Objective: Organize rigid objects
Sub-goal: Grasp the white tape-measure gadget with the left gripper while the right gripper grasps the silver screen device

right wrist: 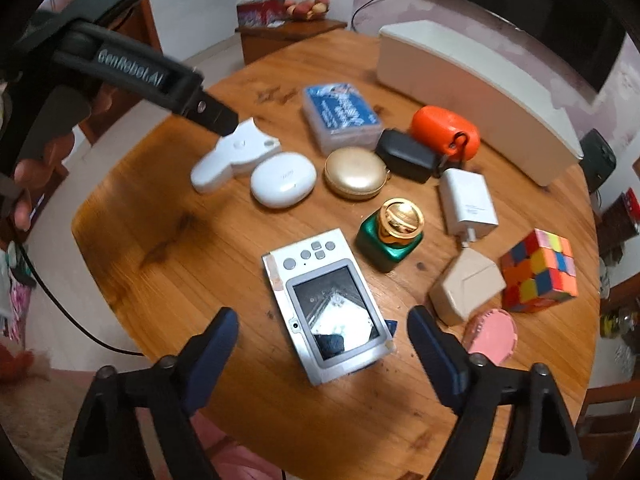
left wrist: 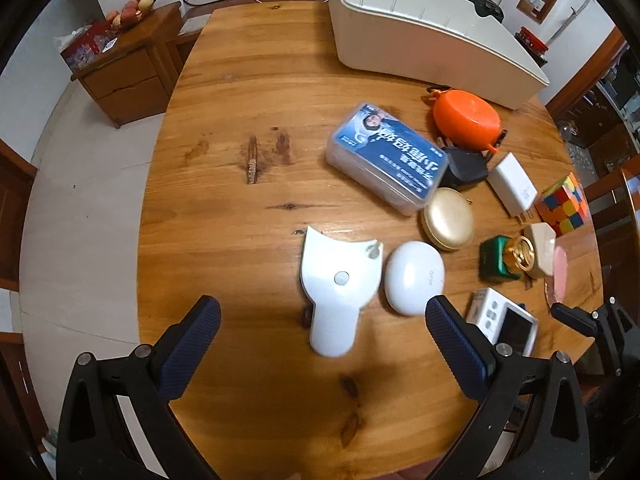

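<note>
Spreading wide, both sets of jaws, nothing pinched: left gripper (left wrist: 322,312) hovering over the white handle-shaped gadget (left wrist: 336,280) beside the white oval case (left wrist: 414,278); right gripper (right wrist: 320,330) framing the silver handheld device (right wrist: 326,304) lying flat on the tabletop (right wrist: 160,248). Sitting farther back: gold compact (right wrist: 354,174), green bottle (right wrist: 390,236), colour cube (right wrist: 538,276), white bin (right wrist: 472,92).

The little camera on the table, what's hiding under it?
A small dark blue piece pokes out from under the silver camera at its right edge, flat on the wooden table. The rest is covered, so I can't tell what it is.
</note>
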Tool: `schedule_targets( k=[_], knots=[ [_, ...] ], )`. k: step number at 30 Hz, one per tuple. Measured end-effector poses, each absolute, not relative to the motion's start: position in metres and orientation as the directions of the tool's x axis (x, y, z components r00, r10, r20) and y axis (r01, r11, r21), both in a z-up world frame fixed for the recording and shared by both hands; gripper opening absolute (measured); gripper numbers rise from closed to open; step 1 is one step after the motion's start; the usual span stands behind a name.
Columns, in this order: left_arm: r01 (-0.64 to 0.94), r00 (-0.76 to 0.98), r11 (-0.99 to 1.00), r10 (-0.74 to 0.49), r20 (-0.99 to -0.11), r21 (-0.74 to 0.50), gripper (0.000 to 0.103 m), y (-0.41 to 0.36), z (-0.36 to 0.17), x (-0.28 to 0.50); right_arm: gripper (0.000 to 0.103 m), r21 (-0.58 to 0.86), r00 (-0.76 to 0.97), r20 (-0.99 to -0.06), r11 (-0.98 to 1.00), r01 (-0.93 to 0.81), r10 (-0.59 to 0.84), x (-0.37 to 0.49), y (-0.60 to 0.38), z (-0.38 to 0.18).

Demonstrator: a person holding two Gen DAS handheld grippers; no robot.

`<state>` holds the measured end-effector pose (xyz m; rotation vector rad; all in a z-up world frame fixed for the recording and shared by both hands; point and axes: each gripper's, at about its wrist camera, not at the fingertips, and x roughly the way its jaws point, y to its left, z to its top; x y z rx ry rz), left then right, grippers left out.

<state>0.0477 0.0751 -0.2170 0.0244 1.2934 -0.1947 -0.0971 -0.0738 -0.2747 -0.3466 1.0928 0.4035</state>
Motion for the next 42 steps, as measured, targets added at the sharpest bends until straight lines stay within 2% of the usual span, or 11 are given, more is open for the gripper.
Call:
schedule_targets(
  k=[6, 10, 18, 28, 34, 35, 37, 38, 42],
  knots=[
    [0.164, 0.233, 0.982, -0.129, -0.964, -0.092, 0.102, 0.072, -0.23, 0.062, 0.083, -0.067, 0.392, -0.907, 0.866, -0.495, 0.154, -0.085, -0.071, -0.286],
    [0.172, 0.22, 0.982, -0.113, -0.969, -0.075, 0.101, 0.07, -0.237, 0.067, 0.067, -0.058, 0.368, -0.917, 0.862, -0.503, 0.153, -0.079, -0.069, -0.295],
    [0.194, 0.185, 0.981, -0.067, -0.981, -0.03, 0.095, 0.062, -0.254, 0.079, 0.066, -0.048, 0.359, -0.92, 0.863, -0.502, 0.158, -0.081, -0.069, -0.295],
    [0.137, 0.114, 0.99, -0.061, -0.992, -0.046, 0.092, 0.071, -0.275, 0.093, 0.066, -0.05, 0.337, -0.93, 0.856, -0.515, 0.148, -0.072, -0.069, -0.304],
    [0.158, 0.127, 0.987, -0.006, -0.992, 0.014, 0.091, 0.065, -0.285, 0.092, 0.066, -0.06, 0.333, -0.933, 0.852, -0.521, 0.138, -0.065, -0.064, -0.309],
    [0.153, 0.132, 0.988, -0.004, -0.991, 0.016, 0.088, 0.064, -0.286, 0.092, 0.066, -0.062, 0.332, -0.934, 0.852, -0.521, 0.135, -0.066, -0.063, -0.31],
    [0.155, 0.152, 0.988, -0.009, -0.988, 0.015, 0.074, 0.06, -0.283, 0.09, 0.067, -0.068, 0.327, -0.937, 0.85, -0.522, 0.126, -0.064, -0.061, -0.312],
    [0.163, 0.166, 0.987, -0.015, -0.986, 0.013, 0.059, 0.056, -0.279, 0.089, 0.067, -0.069, 0.324, -0.938, 0.85, -0.523, 0.123, -0.063, -0.06, -0.314],
    [0.154, 0.146, 0.988, -0.03, -0.989, -0.007, 0.058, 0.054, -0.281, 0.092, 0.063, -0.056, 0.304, -0.945, 0.86, -0.507, 0.118, -0.055, -0.057, -0.316]
  ],
)
